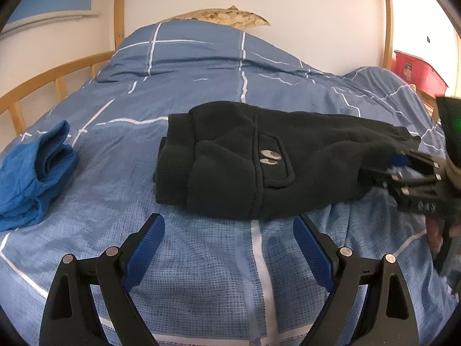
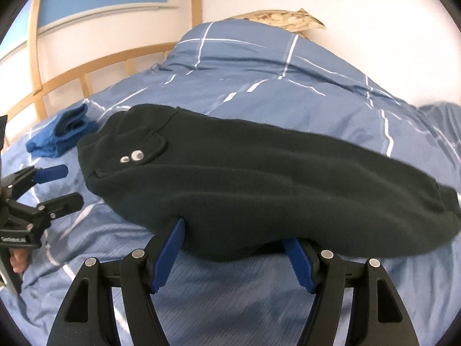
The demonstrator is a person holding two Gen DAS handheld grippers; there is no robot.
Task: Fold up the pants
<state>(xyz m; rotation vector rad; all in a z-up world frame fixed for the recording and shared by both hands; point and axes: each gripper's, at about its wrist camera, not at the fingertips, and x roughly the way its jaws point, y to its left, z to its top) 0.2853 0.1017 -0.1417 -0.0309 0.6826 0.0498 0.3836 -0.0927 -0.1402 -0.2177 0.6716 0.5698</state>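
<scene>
Blue fabric, folded into a small pile [image 1: 34, 170], sits at the left of the bed [image 1: 201, 274], well apart from the black fleece pants [image 1: 259, 158] stretched across the middle of the checked blue duvet. In the left wrist view the pants lie crosswise, waistband end to the left, a flapped pocket with two pale snaps [image 1: 269, 157] facing up, legs trailing off to the right. The left gripper [image 1: 229, 225] hovers just short of the near edge of the pants, its jaws spread wide and holding nothing. Further right, the right gripper [image 2: 232, 230] meets the leg end of the pants; the right wrist view shows its blue pads [image 2: 170, 248] pushed under the dark cloth, jaws apart on either side of a bulge of fleece and not clenched on it. A wooden rail [image 1: 34, 86] runs along the far left side of the bed, a patterned pillow [image 1: 227, 17] rests against the white wall, and a red bin [image 1: 417, 72] stands beyond the right bedpost.
</scene>
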